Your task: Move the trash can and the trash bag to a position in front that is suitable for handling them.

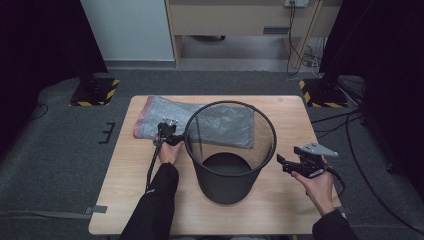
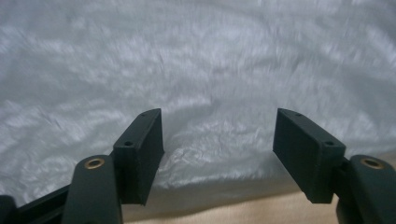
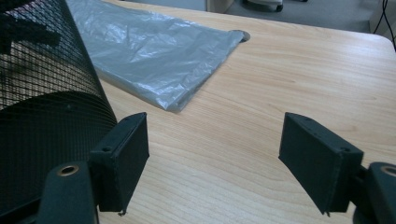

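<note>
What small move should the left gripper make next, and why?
Probably ease down and close on the bag's near edge. The left gripper has its jaws open, nothing between them, right above the flat bag beside the bin; the right gripper waits open.

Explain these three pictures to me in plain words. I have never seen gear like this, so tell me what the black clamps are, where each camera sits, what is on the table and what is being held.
A person sits at a wooden table with a hand-held two-jaw clamp in each hand: the left gripper and the right gripper. The high view looks down from above. The other two pictures come from cameras riding on each gripper, looking along its black jaws. On the table stand a black mesh wastebasket and, behind it, a flat grey plastic bag. The left gripper's open jaws hover close over the bag; the right gripper, also open, points at bare wood beside the basket. Nothing is held.
</note>
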Motion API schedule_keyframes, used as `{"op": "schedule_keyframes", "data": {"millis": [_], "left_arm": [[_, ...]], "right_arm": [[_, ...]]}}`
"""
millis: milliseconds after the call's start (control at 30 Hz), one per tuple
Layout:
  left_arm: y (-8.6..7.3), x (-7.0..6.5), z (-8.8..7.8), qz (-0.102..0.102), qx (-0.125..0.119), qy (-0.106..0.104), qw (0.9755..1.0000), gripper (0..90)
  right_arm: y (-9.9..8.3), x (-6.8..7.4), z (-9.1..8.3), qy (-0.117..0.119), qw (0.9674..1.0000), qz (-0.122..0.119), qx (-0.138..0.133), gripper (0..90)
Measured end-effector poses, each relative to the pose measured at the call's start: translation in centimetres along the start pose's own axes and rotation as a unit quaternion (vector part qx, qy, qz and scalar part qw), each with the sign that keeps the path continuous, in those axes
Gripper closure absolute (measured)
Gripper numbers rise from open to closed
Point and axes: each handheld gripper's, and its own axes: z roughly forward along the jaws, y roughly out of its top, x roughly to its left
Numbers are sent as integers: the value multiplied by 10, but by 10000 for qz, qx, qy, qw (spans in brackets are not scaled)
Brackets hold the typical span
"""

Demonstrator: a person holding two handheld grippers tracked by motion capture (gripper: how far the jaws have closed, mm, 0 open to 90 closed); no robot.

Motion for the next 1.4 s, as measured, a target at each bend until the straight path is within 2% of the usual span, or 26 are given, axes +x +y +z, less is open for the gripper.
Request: {"op": "schedule_keyframes", "data": {"millis": [33,67,133,167,333,400,500,567,633,667,800,967,1067,1167,1267,1300,1367,1400], "left_arm": [[-3,2,2,79,242,-50,9997,339],[-4,3,2,-20,184,-119,9998,341],[-5,7,-1,-8,296,-60,9995,344],[-5,9,-2,8,296,-78,9995,345],[-11,22,-17,40,602,-104,9981,347],[-17,31,-27,13,751,-15,9972,347],[-25,46,-43,106,923,171,9955,347],[-31,60,-55,121,1080,371,9934,346],[-40,71,-66,-72,1143,422,9925,347],[-42,74,-69,-99,1156,435,9923,347],[-56,80,-90,-98,1310,546,9898,352],[-79,77,-121,107,1458,489,9880,360],[-95,74,-136,31,1320,316,9907,359],[-103,71,-147,78,1383,170,9902,355],[-104,66,-153,290,1396,-27,9898,348],[-101,65,-155,335,1236,-179,9916,346],[-91,60,-156,455,629,-473,9959,306],[-86,56,-155,595,419,-592,9956,294]], "right_arm": [[0,0,0,-4,10000,19,-9,233],[0,-2,0,-24,10000,20,22,228],[-1,-4,-1,-40,10000,15,31,225],[-1,-5,-2,-42,10000,53,27,223],[-4,-13,-4,-157,9998,56,111,217],[-6,-16,-5,-199,9996,84,154,215],[-8,-20,-6,-269,9994,59,208,212],[-9,-21,-7,-269,9993,98,244,210],[-10,-22,-7,-281,9992,69,267,207],[-11,-23,-7,-290,9991,80,296,207],[-12,-23,-5,-278,9990,62,332,204],[-15,-21,-5,-249,9989,43,407,201],[-16,-19,-5,-233,9989,37,417,199],[-17,-17,-7,-207,9988,47,439,199],[-17,-16,-8,-249,9988,41,431,199],[-17,-17,-8,-246,9987,35,438,199],[-16,-17,-9,-257,9987,95,421,199],[-16,-17,-10,-270,9988,133,395,199]]}}
